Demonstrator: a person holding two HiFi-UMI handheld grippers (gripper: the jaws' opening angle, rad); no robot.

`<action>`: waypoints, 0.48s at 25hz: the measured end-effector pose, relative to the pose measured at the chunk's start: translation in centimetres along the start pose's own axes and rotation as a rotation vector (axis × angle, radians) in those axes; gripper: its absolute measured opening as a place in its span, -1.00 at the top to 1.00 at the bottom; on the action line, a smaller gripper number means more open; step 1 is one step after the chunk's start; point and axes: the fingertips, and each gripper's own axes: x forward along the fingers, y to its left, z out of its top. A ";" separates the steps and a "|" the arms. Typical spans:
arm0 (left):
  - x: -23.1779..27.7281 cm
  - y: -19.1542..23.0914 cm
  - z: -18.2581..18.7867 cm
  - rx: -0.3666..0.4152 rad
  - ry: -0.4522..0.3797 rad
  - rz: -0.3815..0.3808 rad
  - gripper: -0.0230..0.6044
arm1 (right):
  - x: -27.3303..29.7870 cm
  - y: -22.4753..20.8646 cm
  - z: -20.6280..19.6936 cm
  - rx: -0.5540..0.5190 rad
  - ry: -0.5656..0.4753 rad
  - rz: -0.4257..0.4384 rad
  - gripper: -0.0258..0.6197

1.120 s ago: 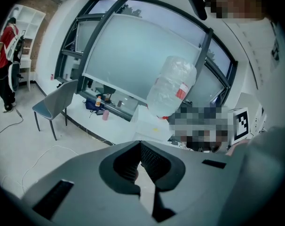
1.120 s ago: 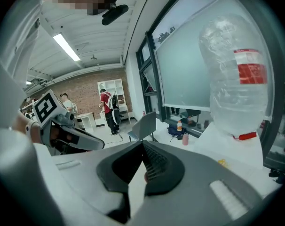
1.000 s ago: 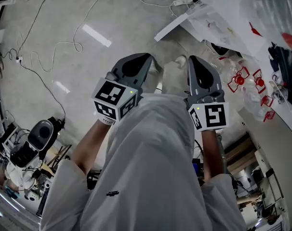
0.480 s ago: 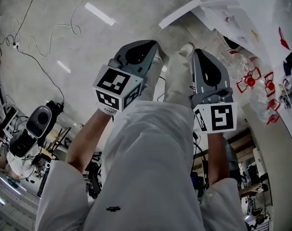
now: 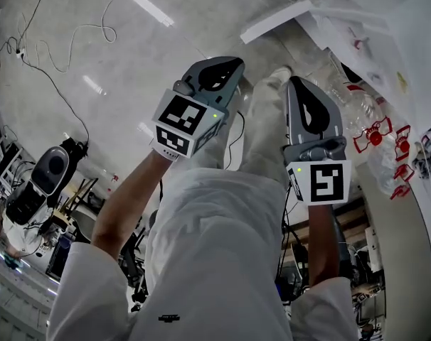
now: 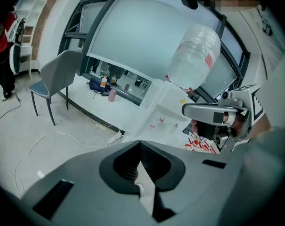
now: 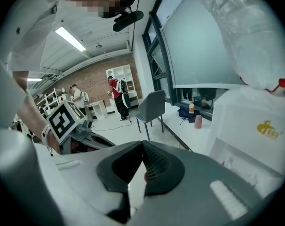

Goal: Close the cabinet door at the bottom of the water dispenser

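Approach step; nothing touched. Both pressed together, empty: left tongs [image 5: 233,64], right tongs [image 5: 294,84]. Far right: water dispenser [image 7: 255,119]. White panel [image 5: 272,23] jutting left from its base is probably open cabinet door. Next: reach panel, push it shut.

Pale grey glossy floor [image 5: 130,77], strewn with leads
A thin white cable [image 6: 83,144] curls across it; a white power strip [image 6: 118,136] lies beside the white water dispenser [image 6: 161,109]; a grey chair [image 6: 58,76] stands well apart

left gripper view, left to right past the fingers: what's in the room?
person in red → grey chair → pink bottle → upturned water jug
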 end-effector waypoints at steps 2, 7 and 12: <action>0.9 0.6 -0.9 -0.001 0.007 0.008 0.91 | 0.6 -0.2 -0.8 0.001 0.009 0.011 0.89; 3.2 1.6 -2.1 0.003 -0.003 0.029 0.91 | 1.6 -0.3 -2.4 -0.005 0.034 0.055 0.89; 5.2 2.8 -3.1 0.006 0.009 0.036 0.91 | 2.7 -0.8 -3.7 -0.015 0.046 0.073 0.89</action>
